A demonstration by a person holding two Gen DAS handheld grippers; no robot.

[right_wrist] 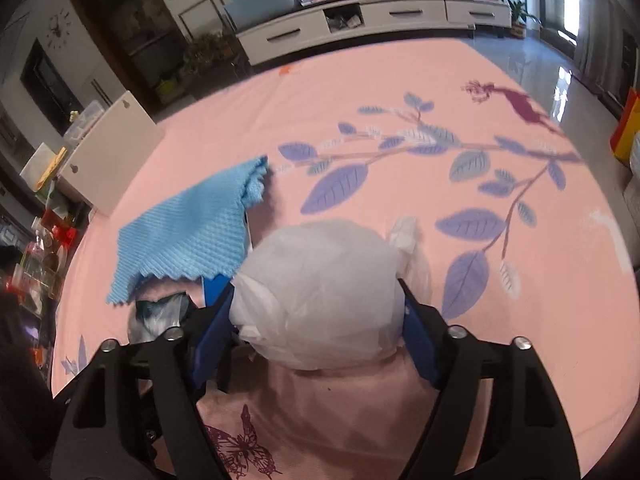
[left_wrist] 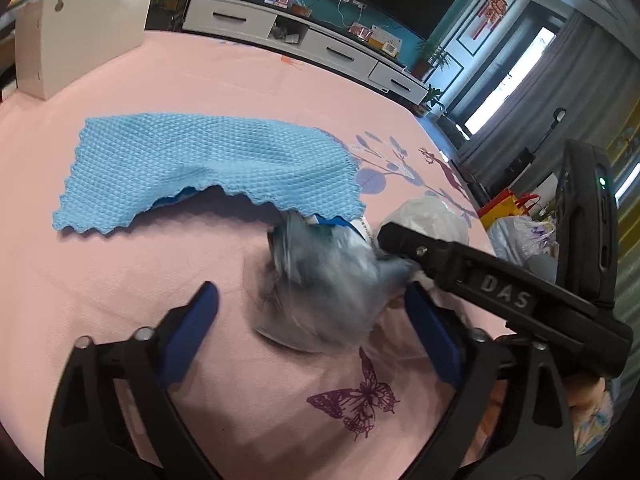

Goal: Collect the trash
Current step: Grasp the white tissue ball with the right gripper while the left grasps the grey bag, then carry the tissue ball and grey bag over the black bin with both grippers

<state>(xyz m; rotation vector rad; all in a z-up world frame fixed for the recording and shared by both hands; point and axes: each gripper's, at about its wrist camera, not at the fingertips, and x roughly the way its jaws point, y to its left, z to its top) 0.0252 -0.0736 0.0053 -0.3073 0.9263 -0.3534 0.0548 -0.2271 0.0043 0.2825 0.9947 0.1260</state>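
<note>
A crumpled grey plastic bag, blurred, lies on the pink tablecloth between the fingers of my left gripper. Its jaws are open; the left blue pad stands clear of the bag. In the right wrist view a puffy white plastic bag fills the gap of my right gripper, and both blue pads touch its sides. The grey bag shows just left of that gripper. The white bag also shows in the left wrist view, behind the right gripper's black housing.
A blue waffle cloth lies beyond the bags, draped over something blue and white. A white box stands at the table's far left. Shopping bags sit on the floor past the right edge. A TV cabinet lines the far wall.
</note>
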